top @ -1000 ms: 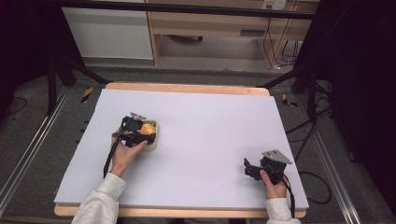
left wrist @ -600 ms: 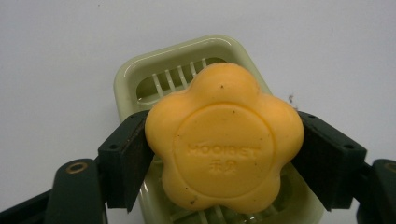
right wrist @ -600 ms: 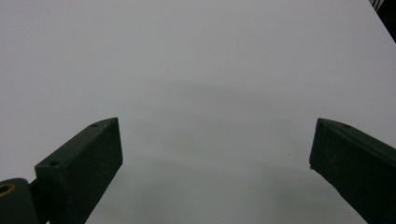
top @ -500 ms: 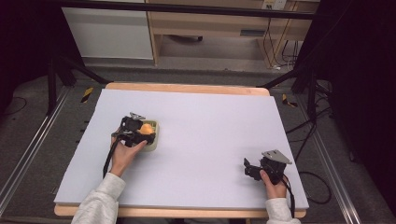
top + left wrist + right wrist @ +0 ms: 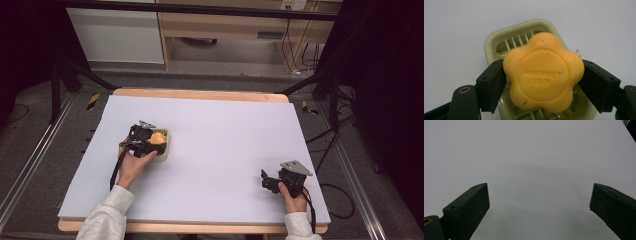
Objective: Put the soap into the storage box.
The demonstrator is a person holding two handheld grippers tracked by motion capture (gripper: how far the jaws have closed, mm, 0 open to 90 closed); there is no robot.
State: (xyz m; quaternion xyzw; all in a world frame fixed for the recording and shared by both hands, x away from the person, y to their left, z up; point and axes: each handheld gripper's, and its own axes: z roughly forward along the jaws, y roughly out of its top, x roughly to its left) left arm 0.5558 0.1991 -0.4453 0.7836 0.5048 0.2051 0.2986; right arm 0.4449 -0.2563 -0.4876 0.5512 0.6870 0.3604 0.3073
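Soap (image 5: 544,76) — orange, flower-shaped — sits over the green soap dish (image 5: 499,41) at the table's (image 5: 225,130) left, pinched in my left gripper (image 5: 543,85). Slick lobes could squirt sideways if I squeeze unevenly. My right gripper (image 5: 540,202) rests open, near right.

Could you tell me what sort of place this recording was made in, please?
Probably a lab recording station: a bare white table ringed by black stands and floor cables, with hand-held grippers, the left gripper working orange soap over a dish.

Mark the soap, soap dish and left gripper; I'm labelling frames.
orange flower-shaped soap (image 5: 544,75), left gripper view, embossed face.
green soap dish (image 5: 524,30), left gripper view, far rim.
left gripper (image 5: 150,141), high view, between jaw tips.
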